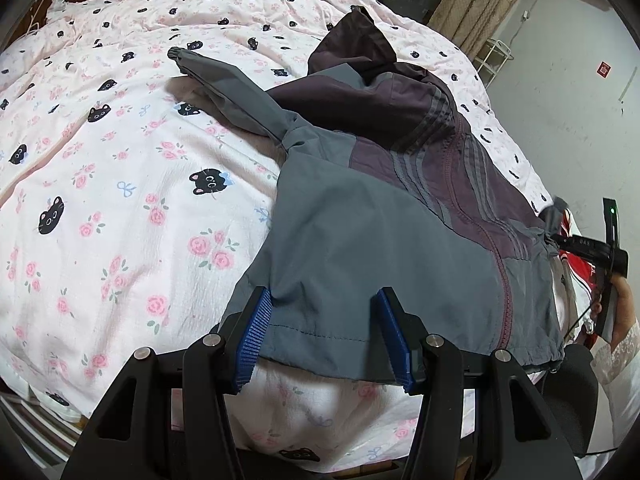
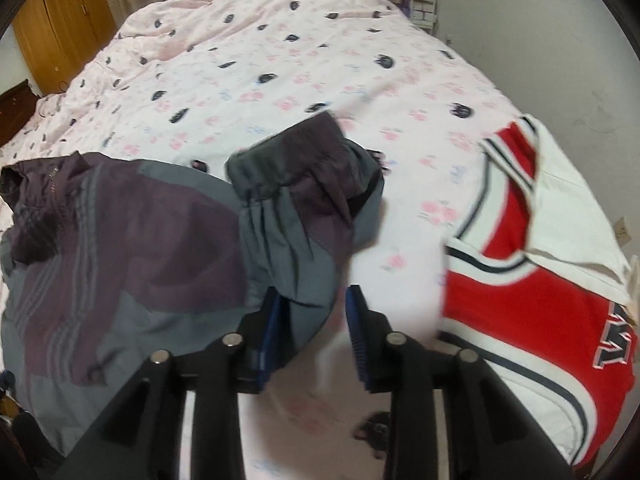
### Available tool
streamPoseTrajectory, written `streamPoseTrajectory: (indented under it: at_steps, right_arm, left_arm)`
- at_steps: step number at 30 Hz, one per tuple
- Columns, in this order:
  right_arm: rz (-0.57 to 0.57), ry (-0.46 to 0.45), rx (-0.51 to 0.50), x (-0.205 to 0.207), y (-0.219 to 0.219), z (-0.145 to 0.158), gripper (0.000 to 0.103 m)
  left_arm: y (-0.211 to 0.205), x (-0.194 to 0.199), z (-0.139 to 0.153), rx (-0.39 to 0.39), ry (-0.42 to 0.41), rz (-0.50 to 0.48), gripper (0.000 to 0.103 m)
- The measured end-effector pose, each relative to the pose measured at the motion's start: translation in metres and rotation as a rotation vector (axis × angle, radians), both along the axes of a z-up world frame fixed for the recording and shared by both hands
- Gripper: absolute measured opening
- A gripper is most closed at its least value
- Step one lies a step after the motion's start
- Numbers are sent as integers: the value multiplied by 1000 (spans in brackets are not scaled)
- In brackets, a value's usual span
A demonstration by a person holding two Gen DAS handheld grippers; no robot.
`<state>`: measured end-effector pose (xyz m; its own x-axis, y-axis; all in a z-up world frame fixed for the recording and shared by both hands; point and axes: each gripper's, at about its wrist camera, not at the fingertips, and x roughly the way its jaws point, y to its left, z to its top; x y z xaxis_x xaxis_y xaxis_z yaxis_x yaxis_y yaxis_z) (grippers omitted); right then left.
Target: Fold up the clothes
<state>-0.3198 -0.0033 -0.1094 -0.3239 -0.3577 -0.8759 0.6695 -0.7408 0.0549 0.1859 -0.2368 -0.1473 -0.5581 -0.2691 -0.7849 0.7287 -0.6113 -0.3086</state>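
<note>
Fig.: two wrist views over a bed [image 1: 120, 208] w/ pink quilt printed w/ roses and black cat faces.

Left wrist view: grey-and-plum jacket [image 1: 360, 216] lay spread on the quilt's right half, hem toward the camera, hood [image 1: 356, 40] at the far end, one grey sleeve [image 1: 224, 84] stretched out to the left w/ its cuff resting on the quilt. Left gripper [image 1: 326, 332] sat at the hem; jaws were apart, blue pads either side of the hem edge, fabric between them but not pinched. At far right, the person's hand [image 1: 624, 312] held the other tool's black handle.

Right wrist view (motion-blurred): right gripper [image 2: 314, 334] had its jaws apart; the jacket's other sleeve [image 2: 296, 216] lay bunched in front, a fold of it resting against the left pad, the right pad clear of cloth. Jacket body extended to the left. A red-and-white jersey [image 2: 520, 280] w/ dark trim lay on the quilt to the right, apart from the jacket. Wooden wardrobe [image 2: 60, 20] and curtains stood beyond the bed.
</note>
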Motion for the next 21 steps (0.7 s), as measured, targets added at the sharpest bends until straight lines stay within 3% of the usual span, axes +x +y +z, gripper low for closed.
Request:
streamPoseTrajectory:
  at_steps: [6,8,13,16,21]
  right_arm:
    - [-21,91,14,9,19,20,40]
    - [-26,125,-21,13,22,36,47]
    - [-29,266,-78,24,18,79,51]
    - [12,264,-45,24,5,77,56]
    - [26,197,80,19,-1,30,56]
  left_arm:
    - [0,-1,-1,0,-5,-1,49]
    - [0,-1,-1,-1,-7,-1,49]
    - [0,-2,-1,-3,-9,0,49]
    - [1,-2,-1,-3,-10,0,49]
    - [2,-1,-1,0,-4,3,49]
